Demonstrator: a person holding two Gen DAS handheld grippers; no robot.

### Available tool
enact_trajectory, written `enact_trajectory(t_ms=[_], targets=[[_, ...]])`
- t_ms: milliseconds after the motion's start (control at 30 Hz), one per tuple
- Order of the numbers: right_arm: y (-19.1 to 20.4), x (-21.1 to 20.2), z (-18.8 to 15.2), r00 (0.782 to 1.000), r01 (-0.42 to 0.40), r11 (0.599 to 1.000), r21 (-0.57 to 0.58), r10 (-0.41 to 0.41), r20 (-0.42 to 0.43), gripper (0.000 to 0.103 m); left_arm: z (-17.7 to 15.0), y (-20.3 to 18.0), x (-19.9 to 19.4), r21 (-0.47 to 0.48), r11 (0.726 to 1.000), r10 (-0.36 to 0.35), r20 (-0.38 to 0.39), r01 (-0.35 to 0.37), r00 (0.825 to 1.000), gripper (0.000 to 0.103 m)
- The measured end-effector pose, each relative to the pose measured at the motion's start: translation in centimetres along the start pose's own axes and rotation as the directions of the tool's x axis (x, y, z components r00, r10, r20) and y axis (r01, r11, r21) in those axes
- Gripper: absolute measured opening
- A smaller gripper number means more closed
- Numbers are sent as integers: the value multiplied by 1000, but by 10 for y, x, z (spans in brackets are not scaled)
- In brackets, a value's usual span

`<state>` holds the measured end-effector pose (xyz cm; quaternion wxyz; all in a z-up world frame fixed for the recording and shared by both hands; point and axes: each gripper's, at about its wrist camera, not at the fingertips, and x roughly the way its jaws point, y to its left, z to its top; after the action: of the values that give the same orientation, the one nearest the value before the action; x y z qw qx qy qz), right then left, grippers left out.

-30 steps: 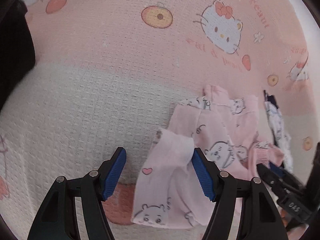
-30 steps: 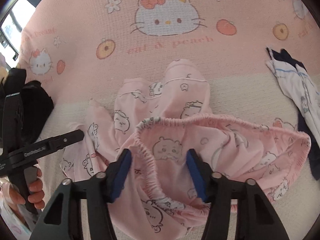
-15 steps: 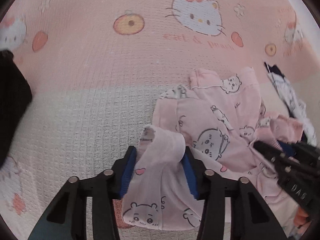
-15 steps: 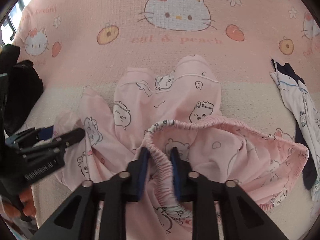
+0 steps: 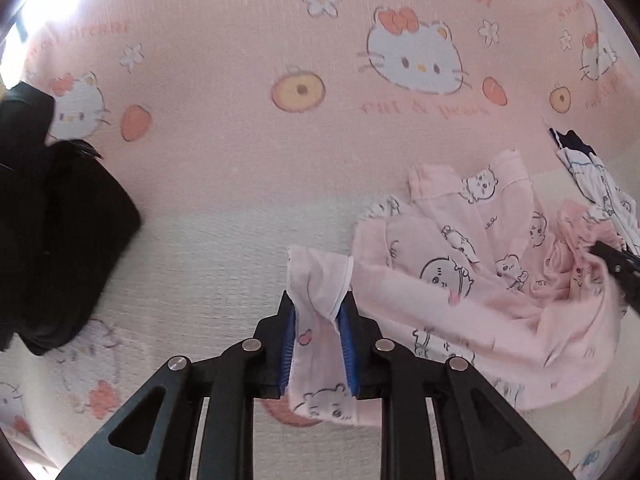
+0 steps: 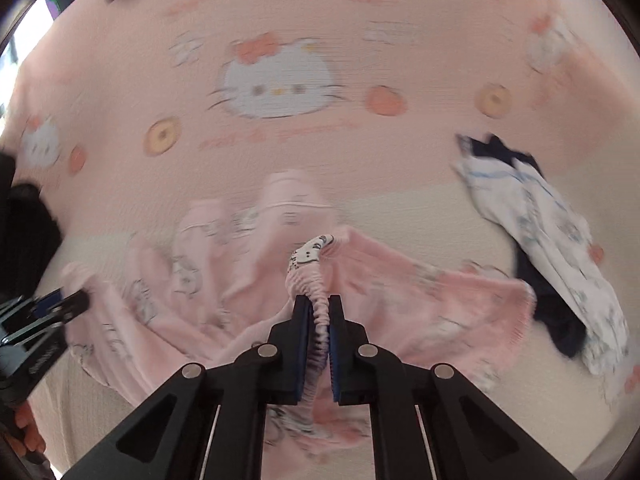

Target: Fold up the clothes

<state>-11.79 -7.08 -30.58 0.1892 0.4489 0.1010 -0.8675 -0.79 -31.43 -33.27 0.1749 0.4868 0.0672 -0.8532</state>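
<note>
Pink pyjama trousers [image 5: 460,264] with small cartoon prints lie crumpled on the blanket. My left gripper [image 5: 318,300] is closing its jaws, and the blue pads press on a pale folded edge of the trousers [image 5: 316,280]. My right gripper [image 6: 318,304] is shut on the gathered elastic waistband [image 6: 308,268], which stands up between its pads. The rest of the trousers [image 6: 224,280] hang spread between the two grips. The left gripper [image 6: 76,304] shows at the left of the right wrist view, and the right gripper [image 5: 616,264] at the right edge of the left wrist view.
A pink and cream blanket [image 5: 240,140] with cat and peach prints covers the surface. A black garment [image 5: 60,240] lies at the left. A white and navy garment [image 6: 560,248] lies at the right. A person's hand [image 6: 24,436] holds the left gripper.
Both grippers went from open around the cloth to pinching it. Each has risen a little, drawing the trousers' edge and waistband up off the blanket.
</note>
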Motion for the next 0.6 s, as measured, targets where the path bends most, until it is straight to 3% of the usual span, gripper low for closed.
enact_trajectory(t_ms=[167, 333, 433, 500, 600], targets=[[-44, -14, -7, 999, -44, 991, 129, 45, -3, 7, -9, 16, -22, -36, 999, -2, 13, 3, 1000, 18], [-69, -33, -17, 979, -196, 956, 218, 202, -9, 7, -21, 20, -47, -53, 998, -13, 30, 15, 999, 18], [-82, -34, -17, 949, -303, 913, 274, 316, -3, 7, -27, 17, -55, -50, 998, -22, 30, 24, 999, 18], [-93, -36, -19, 912, -394, 866, 308, 410, 13, 7, -33, 16, -61, -62, 997, -39, 27, 41, 999, 18], [-109, -39, -24, 879, -456, 827, 330, 476, 24, 7, -42, 16, -70, -82, 995, -54, 29, 57, 998, 18]])
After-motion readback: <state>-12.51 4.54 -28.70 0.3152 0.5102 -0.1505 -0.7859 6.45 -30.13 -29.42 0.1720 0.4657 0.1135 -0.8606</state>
